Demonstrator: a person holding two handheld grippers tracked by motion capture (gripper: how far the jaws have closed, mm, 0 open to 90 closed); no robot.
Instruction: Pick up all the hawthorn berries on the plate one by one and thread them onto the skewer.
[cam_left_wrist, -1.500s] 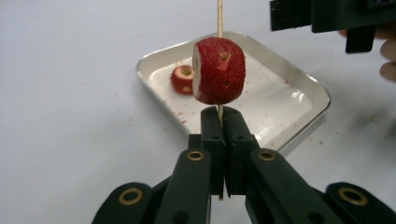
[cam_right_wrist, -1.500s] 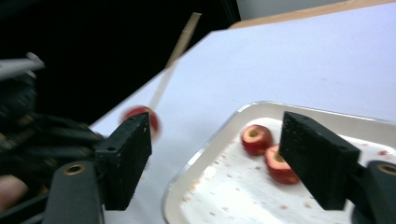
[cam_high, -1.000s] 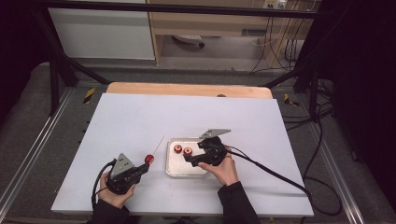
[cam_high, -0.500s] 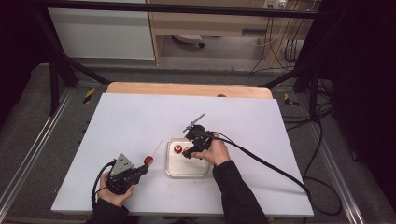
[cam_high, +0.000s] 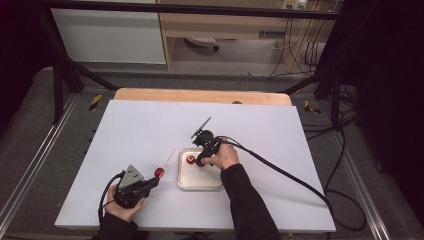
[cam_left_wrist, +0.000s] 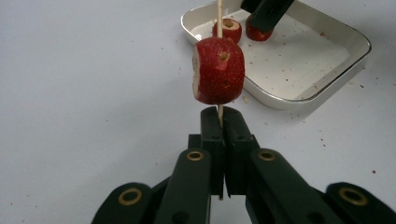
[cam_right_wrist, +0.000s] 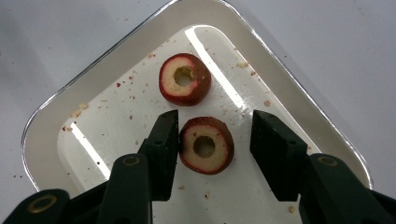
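My left gripper (cam_left_wrist: 223, 123) is shut on a thin wooden skewer (cam_left_wrist: 219, 14) with a red cored fruit piece (cam_left_wrist: 218, 70) threaded just above the jaws. In the high view it (cam_high: 151, 180) rests at the table's front left, with the skewer (cam_high: 169, 157) pointing toward the tray. My right gripper (cam_right_wrist: 215, 135) hangs over the white tray (cam_right_wrist: 100, 56) with a second cored fruit piece (cam_right_wrist: 207, 145) between its jaws. The jaws have just been closing: the left pad is at the fruit and a gap remains on the right. A third fruit piece (cam_right_wrist: 185, 79) lies just beyond.
The tray (cam_high: 200, 182) sits on a white table sheet (cam_high: 150, 130), with crumbs scattered in it. A wooden board edge (cam_high: 200, 96) runs along the back. The right gripper's cable (cam_high: 280, 172) trails off to the right.
The right gripper has moved left over the tray and tipped down onto one fruit piece, and its jaws have narrowed. The left gripper and its skewer have stayed put.
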